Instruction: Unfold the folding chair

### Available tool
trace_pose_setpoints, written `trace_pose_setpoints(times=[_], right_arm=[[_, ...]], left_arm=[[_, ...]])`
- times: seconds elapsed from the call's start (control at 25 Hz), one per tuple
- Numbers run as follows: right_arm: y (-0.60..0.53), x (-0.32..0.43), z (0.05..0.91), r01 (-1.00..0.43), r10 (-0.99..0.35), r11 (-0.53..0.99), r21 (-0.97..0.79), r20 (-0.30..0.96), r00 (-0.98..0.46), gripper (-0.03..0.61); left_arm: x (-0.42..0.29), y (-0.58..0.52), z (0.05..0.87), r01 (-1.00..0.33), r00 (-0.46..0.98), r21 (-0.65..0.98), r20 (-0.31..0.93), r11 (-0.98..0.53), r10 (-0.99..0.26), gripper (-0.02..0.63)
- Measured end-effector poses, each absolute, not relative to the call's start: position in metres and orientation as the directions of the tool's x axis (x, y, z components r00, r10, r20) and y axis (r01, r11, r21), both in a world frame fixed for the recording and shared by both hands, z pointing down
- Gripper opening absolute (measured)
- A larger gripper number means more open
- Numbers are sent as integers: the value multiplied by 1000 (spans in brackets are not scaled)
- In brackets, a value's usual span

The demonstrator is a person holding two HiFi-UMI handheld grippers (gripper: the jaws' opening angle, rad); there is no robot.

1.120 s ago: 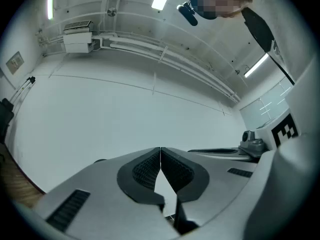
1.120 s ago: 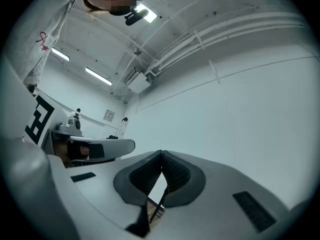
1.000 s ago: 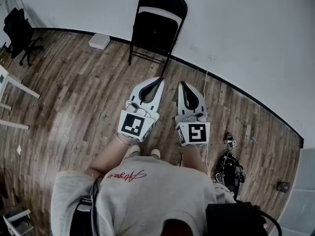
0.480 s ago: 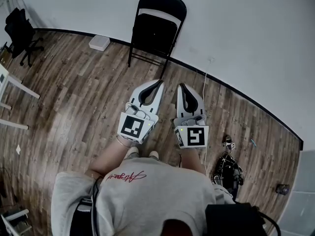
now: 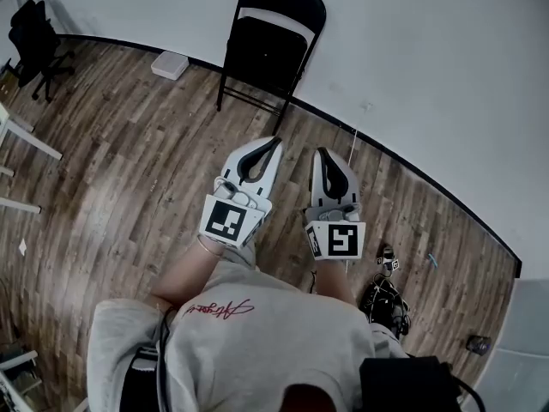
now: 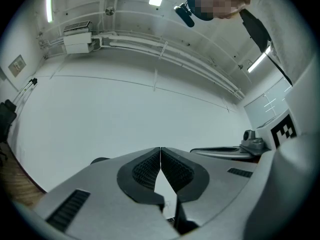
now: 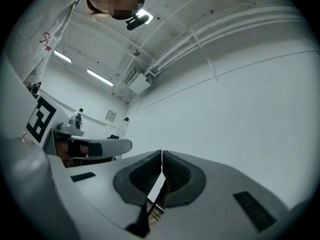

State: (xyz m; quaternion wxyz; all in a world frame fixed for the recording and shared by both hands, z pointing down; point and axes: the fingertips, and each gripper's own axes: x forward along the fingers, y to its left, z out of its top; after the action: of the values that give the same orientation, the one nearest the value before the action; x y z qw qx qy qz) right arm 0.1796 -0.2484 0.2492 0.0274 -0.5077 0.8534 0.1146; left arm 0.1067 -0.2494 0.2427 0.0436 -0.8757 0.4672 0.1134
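The folding chair (image 5: 270,45) stands folded against the wall (image 5: 412,50) on the wooden floor (image 5: 129,161), well apart from both grippers. Over the last second only the head view has shifted slightly; the chair is unchanged. The left gripper (image 5: 274,142) and right gripper (image 5: 319,153) remain side by side, jaws fully closed on nothing. Judgement: approach phase; unfolding not begun.

bare floor (image 5: 193,131) up to chair (image 5: 268,45), wall (image 5: 420,50) behind

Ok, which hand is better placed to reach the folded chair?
Left, marginally: the left tongs sit straight before the chair, the right tongs off its side. Both are shut, neither touching it.
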Motion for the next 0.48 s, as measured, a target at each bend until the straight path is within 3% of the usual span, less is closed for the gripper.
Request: trace_pose_setpoints(times=[0.48], right_arm=[[-315, 171, 260, -882, -873, 427, 199, -165, -460, 18]], left_arm=[[115, -322, 257, -775, 609, 31, -231, -631, -759, 15]])
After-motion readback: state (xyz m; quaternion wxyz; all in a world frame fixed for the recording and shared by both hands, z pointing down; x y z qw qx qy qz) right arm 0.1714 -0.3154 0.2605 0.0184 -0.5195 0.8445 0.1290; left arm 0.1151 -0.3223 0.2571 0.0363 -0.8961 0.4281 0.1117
